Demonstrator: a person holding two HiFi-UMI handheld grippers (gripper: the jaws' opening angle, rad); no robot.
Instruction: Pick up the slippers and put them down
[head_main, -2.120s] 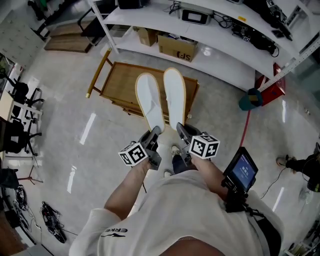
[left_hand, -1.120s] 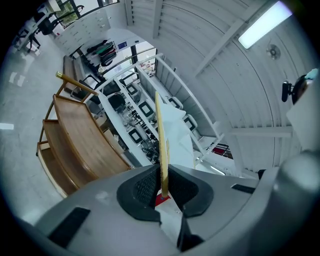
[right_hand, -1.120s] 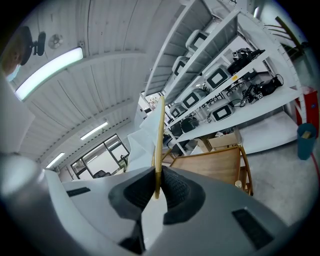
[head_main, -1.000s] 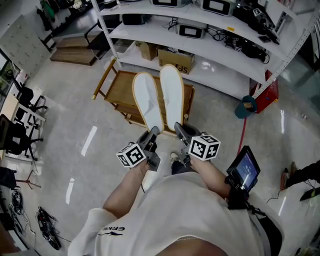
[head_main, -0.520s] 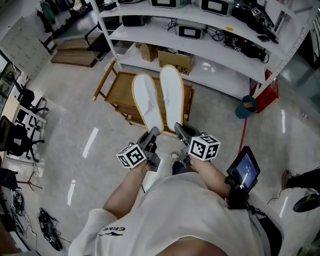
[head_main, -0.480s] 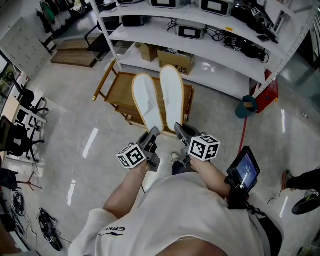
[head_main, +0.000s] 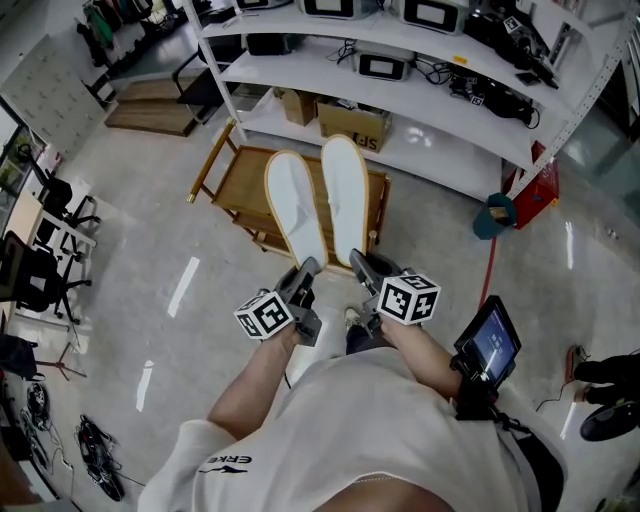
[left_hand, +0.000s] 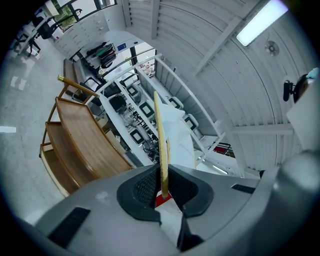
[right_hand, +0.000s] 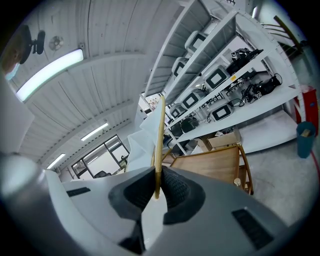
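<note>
Two white slippers with tan sole edges are held side by side, toes pointing away from me, above a wooden cart. My left gripper (head_main: 308, 268) is shut on the heel of the left slipper (head_main: 295, 208). My right gripper (head_main: 358, 260) is shut on the heel of the right slipper (head_main: 347, 195). In the left gripper view the left slipper's thin sole (left_hand: 160, 145) stands edge-on, pinched between the left gripper's (left_hand: 161, 187) dark pads. The right gripper view shows the same: the right slipper's sole (right_hand: 159, 135) is clamped in the right gripper (right_hand: 156, 190).
A wooden cart (head_main: 235, 175) stands on the pale floor under the slippers. Behind it runs a white shelf rack (head_main: 430, 100) with devices and a cardboard box (head_main: 355, 118). A teal bucket (head_main: 493, 215) sits at the right. A tablet (head_main: 488, 345) hangs at my waist.
Both grippers keep their hold on the slippers in about the same place. The head view has shifted a little, and someone's shoes at the right edge have moved.
</note>
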